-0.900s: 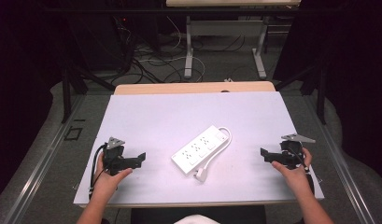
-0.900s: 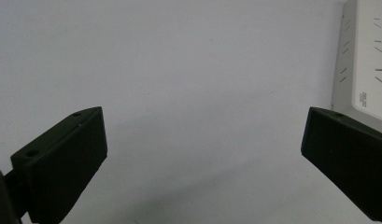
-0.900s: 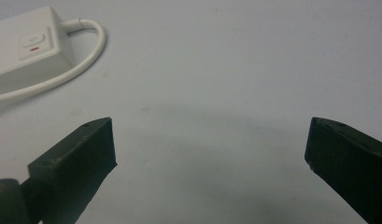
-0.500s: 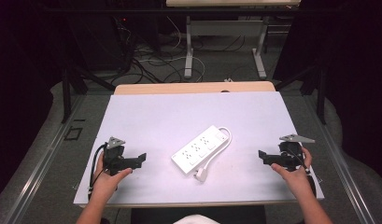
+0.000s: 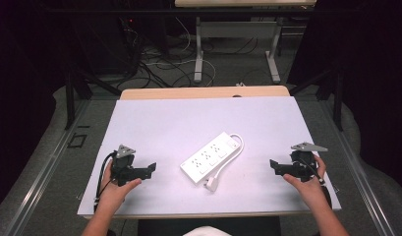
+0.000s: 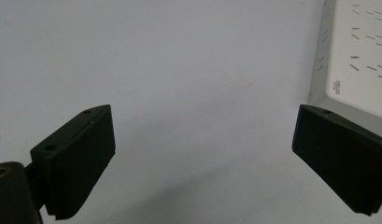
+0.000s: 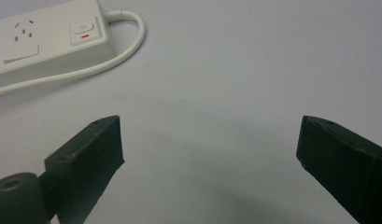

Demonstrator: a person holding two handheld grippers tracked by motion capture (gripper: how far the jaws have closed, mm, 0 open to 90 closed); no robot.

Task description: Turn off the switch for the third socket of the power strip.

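— On the white table top (image 5: 154, 123), near the middle of the front half, what lies there?

— 1 white power strip (image 5: 211, 156), set on a slant, its cord (image 5: 227, 162) looping back along its side to a plug (image 5: 212, 184) at the near end. The left gripper (image 5: 150, 168) sits well to its left, the right gripper (image 5: 273, 164) well to its right, each held in a hand and pointing inward at the strip.

— What do the gripper views add?

— The right gripper view gives the strip's switch (image 7: 83, 29) with a red mark, 1 socket beside it, and the cord (image 7: 128, 44) leaving that end and curving along the side. From above those are too small to read. The left gripper view catches a corner of the strip (image 6: 357, 51) at its upper right, with rows of socket slots and a small printed label I cannot read.

— And the jaws?

— Both pairs stand wide apart with bare table between them; the left gripper (image 6: 198, 158) holds nothing, and neither does the right gripper (image 7: 209, 158). Neither touches the strip.

— Anything cut off?

— The strip runs off the frame in both gripper views, and the jaws' bases are cropped at the bottom edge. From above, the person's forearms leave the picture at the bottom, and the room behind the table is too dark to make out beyond cables and table legs.
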